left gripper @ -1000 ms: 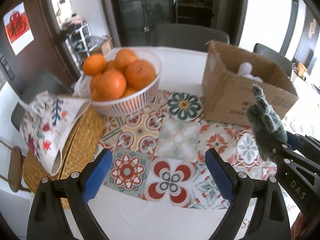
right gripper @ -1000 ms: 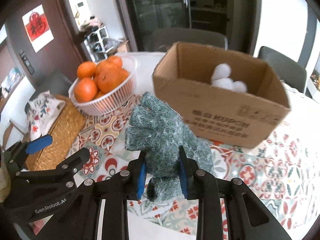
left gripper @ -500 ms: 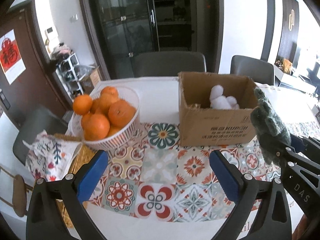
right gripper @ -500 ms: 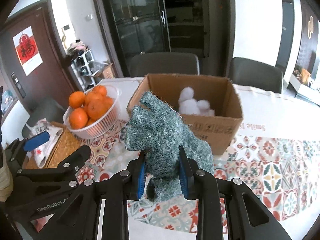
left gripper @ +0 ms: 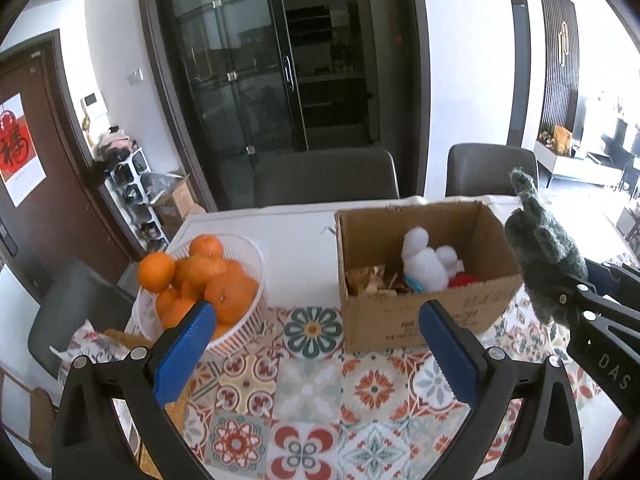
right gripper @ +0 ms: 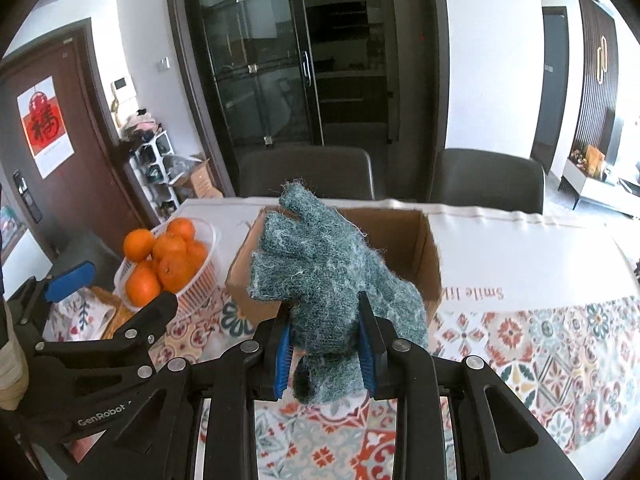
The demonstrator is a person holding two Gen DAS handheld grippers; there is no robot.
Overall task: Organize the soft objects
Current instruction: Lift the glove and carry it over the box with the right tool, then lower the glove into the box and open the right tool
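My right gripper is shut on a fuzzy grey-green knitted glove and holds it up above the table, in front of an open cardboard box. The glove also shows at the right edge of the left wrist view. In that view the box holds a white plush toy, something red and some crumpled paper. My left gripper is open and empty, raised over the patterned tablecloth, left of the right gripper.
A white basket of oranges stands left of the box. A woven mat with a floral cloth lies at the table's left edge. Two dark chairs stand behind the table, before a glass cabinet.
Both grippers have risen and pulled back from the table, so the box and basket look farther and lower. The box's inside now shows. The glove stays gripped.
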